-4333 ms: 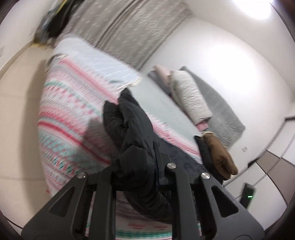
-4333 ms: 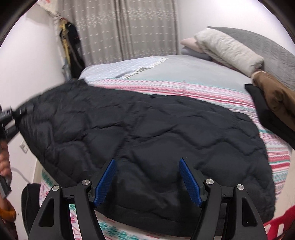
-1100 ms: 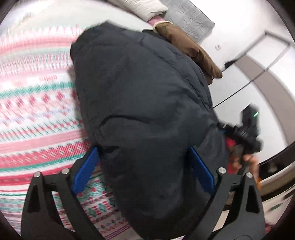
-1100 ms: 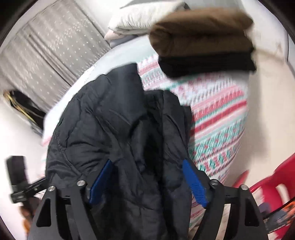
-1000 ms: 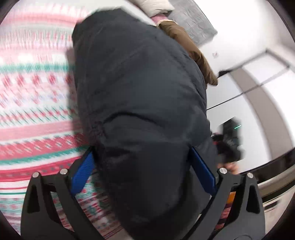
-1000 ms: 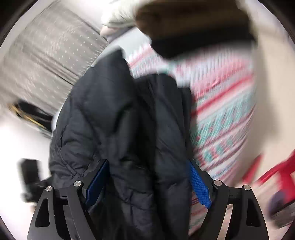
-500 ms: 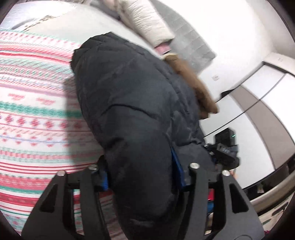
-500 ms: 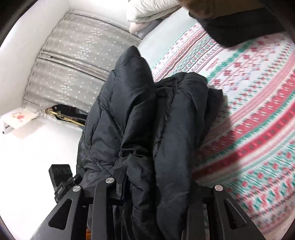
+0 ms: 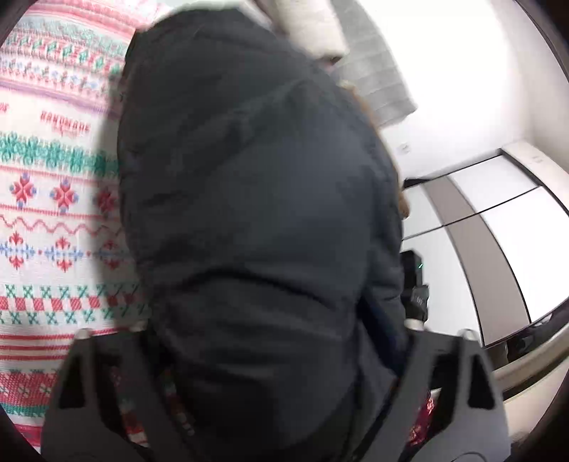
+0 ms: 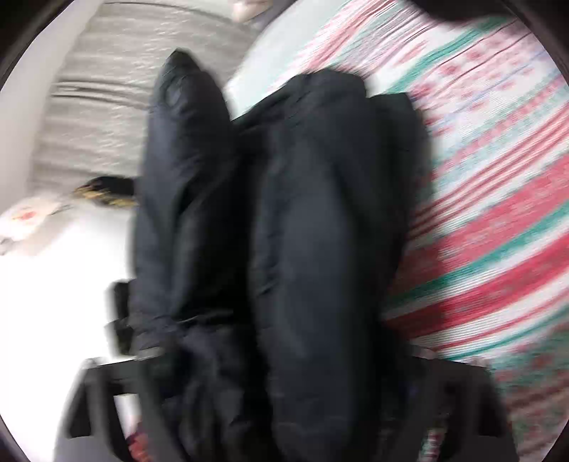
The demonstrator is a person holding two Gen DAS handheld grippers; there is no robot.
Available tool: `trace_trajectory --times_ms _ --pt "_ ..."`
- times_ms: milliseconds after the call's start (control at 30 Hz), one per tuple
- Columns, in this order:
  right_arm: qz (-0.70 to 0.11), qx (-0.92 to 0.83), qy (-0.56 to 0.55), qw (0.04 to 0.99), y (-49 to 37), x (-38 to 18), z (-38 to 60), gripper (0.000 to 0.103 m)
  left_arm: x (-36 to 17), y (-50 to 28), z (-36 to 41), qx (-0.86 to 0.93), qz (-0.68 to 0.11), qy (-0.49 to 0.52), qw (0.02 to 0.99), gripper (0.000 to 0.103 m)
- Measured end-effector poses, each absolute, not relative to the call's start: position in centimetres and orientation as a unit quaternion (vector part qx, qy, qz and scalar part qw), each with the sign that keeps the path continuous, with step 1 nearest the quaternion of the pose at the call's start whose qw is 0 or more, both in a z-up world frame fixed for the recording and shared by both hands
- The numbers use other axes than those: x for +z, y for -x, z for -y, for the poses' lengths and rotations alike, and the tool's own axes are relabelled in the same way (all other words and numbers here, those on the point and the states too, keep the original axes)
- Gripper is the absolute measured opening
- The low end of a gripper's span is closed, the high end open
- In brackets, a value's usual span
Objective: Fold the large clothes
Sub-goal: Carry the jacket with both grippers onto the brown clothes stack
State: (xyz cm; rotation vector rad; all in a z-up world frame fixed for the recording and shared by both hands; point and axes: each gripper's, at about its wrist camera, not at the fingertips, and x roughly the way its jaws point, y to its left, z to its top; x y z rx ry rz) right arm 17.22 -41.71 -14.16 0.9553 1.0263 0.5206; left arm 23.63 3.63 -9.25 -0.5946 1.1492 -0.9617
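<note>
A black quilted puffer jacket is bunched into a thick folded bundle over the patterned bedspread. My left gripper is shut on one end of the bundle, and the padding hides its fingertips. In the right wrist view the same jacket fills the middle in thick folds. My right gripper is shut on the other end. The left gripper body shows at the left of that view. Both views are blurred by motion.
The red, green and white bedspread covers the bed. A brown folded garment, a pale pillow and a grey headboard lie beyond the jacket. Grey curtains hang at the far side. A white wardrobe stands nearby.
Both grippers closed on the jacket's ends about half a second ago. Since then the bundle has come closer to both cameras and the views have swung over the bed.
</note>
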Motion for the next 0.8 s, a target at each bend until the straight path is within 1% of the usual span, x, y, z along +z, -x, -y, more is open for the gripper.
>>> trace_trajectory --times_ms 33,67,100,167,200,333,500,533,667,800 --pt "-0.456 0.251 -0.441 0.731 -17.3 -14.0 41.6 0.054 -8.7 -23.3 -3.8 -0.436 -0.504 0.268 0.696 0.064" --pt "-0.445 0.259 -0.437 0.738 -17.1 -13.6 41.6 0.046 -7.9 -23.1 -3.9 -0.443 -0.493 0.273 0.697 0.061" --pt "-0.433 0.267 -0.439 0.74 -16.9 -13.3 41.7 0.039 -7.3 -23.0 -4.0 -0.447 -0.486 0.274 0.699 0.057" --pt "-0.414 0.279 -0.45 0.74 -16.7 -12.4 42.3 0.033 -4.8 -22.7 -3.2 -0.46 -0.464 0.261 0.71 0.054" --pt "-0.4 0.287 -0.446 0.747 -16.5 -11.3 42.4 0.032 -3.8 -22.8 -2.9 -0.464 -0.458 0.257 0.713 0.053" --pt "-0.36 0.305 -0.435 0.767 -16.7 -6.5 43.3 0.031 2.0 -23.5 -0.7 -0.492 -0.416 0.25 0.723 0.053" --pt "-0.301 0.317 -0.411 0.8 -17.5 2.5 47.2 0.03 9.7 -24.9 3.8 -0.534 -0.361 0.242 0.725 0.053" --pt "-0.288 0.316 -0.403 0.809 -17.6 4.8 48.4 0.03 12.0 -25.3 5.3 -0.547 -0.345 0.24 0.724 0.053" --pt "-0.242 0.302 -0.362 0.848 -17.1 13.7 53.0 0.03 18.5 -26.9 11.4 -0.585 -0.297 0.233 0.718 0.053" --pt "-0.207 0.271 -0.326 0.882 -16.3 20.9 58.1 0.03 22.0 -28.8 17.8 -0.613 -0.278 0.238 0.7 0.053"
